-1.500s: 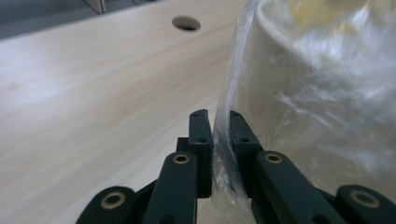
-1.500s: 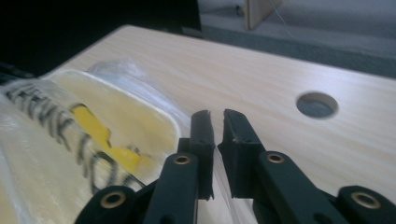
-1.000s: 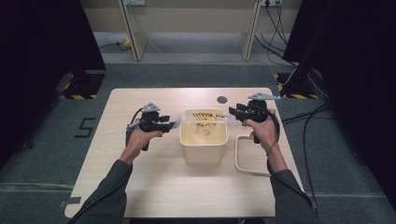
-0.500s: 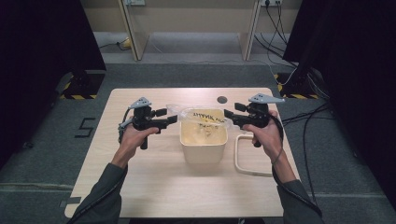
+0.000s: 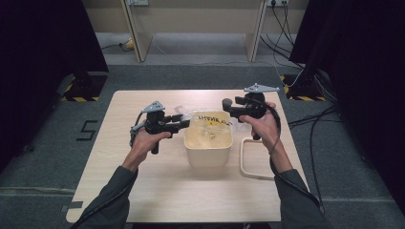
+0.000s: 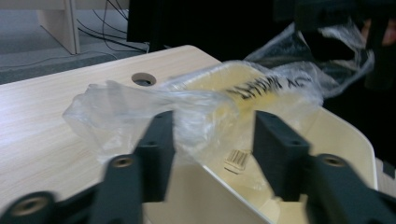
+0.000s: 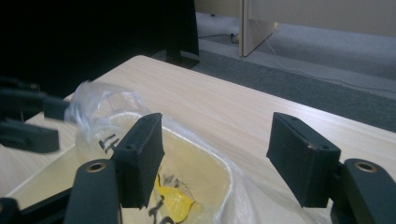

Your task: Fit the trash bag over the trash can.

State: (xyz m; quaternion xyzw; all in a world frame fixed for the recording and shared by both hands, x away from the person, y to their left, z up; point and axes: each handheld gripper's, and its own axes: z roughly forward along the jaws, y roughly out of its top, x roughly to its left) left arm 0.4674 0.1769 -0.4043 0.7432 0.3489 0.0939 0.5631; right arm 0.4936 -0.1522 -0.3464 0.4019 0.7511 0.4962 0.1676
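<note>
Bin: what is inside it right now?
A clear plastic bag with black lettering lines the bin, draped over its far rim. The bag hides the bottom; I can't tell what's beneath.

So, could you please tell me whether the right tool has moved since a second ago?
Yes. In the high view the right tool has moved toward the table's far edge, away from the bin's right rim.

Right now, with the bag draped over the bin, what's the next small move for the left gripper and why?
Probably close the left gripper on the loose fold of the plastic bag between its jaws, which have just been closing without pinching it yet. That fold hangs outside the bin's left rim, so gripping it would let the person pull the bag down over that edge.
</note>
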